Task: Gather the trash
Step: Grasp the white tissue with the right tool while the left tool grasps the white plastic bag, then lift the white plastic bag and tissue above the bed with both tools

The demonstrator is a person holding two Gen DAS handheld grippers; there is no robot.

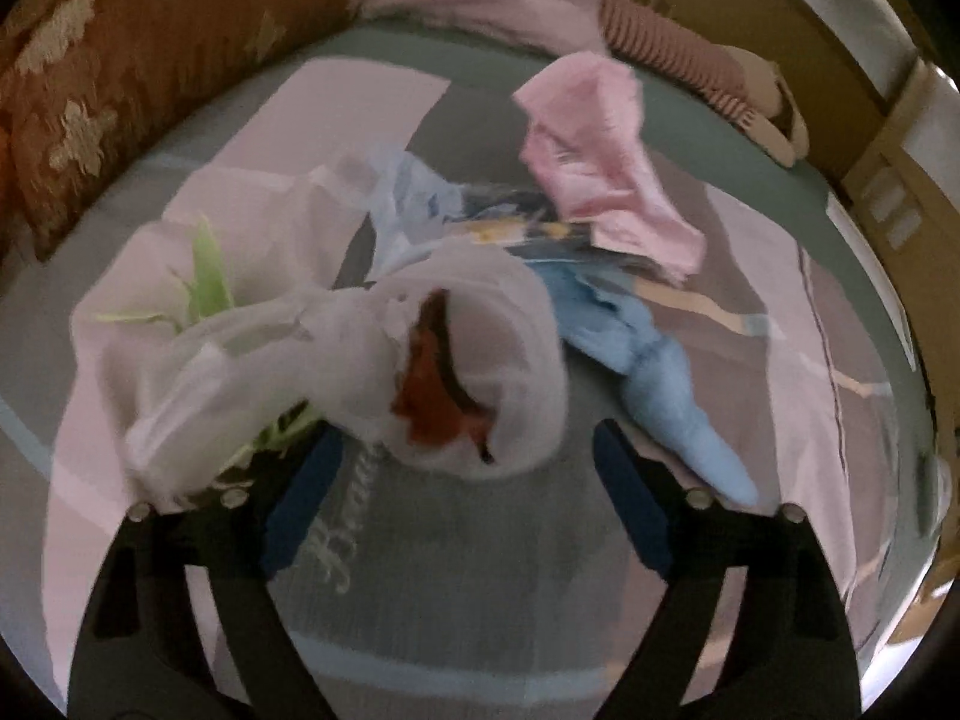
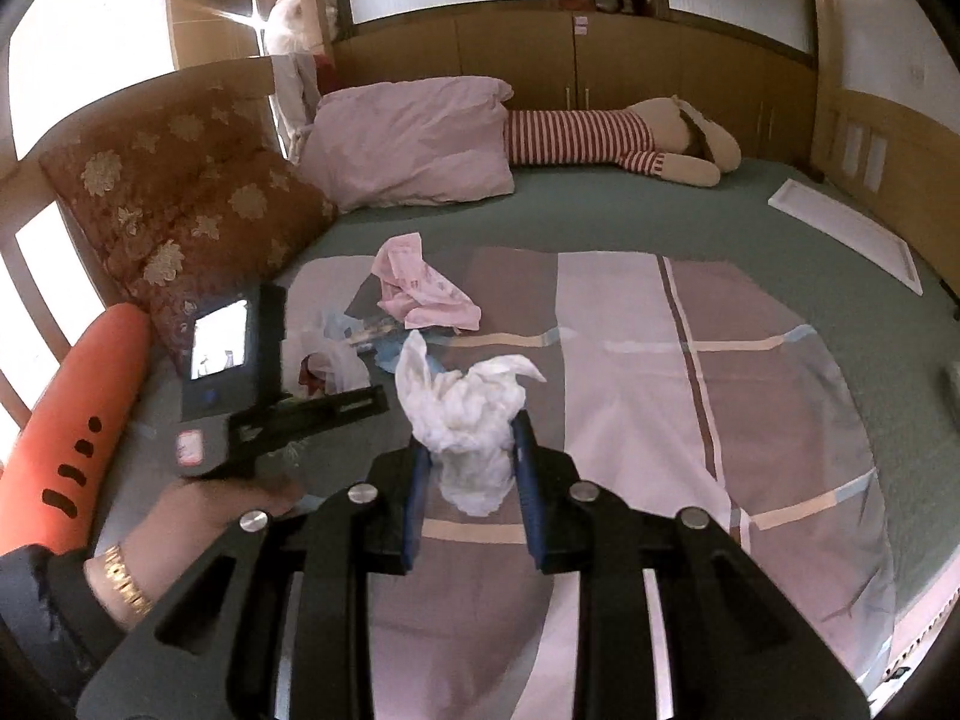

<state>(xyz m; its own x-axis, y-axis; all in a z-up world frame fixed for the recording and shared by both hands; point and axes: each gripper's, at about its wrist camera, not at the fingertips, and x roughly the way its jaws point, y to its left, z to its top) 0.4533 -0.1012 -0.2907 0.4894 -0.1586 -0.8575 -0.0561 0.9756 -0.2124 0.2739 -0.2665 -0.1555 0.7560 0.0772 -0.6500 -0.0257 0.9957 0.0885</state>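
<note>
Bedroom scene: a bed [image 2: 600,216] with a green sheet and a striped patchwork cover. Over it the right gripper [image 2: 470,456] is clamped on a crumpled white tissue [image 2: 465,405]. The left gripper [image 1: 468,480] has its jaws spread wide, a translucent plastic bag [image 1: 324,354] just ahead of them. Beyond lie a blue wrapper [image 1: 654,372] and a pink cloth [image 1: 594,162], both on the cover.

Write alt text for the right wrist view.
The right gripper is shut on a crumpled white tissue above a striped bedspread. Ahead lie a pink cloth, pillows and a striped plush toy; the left gripper's handle is at left.
</note>
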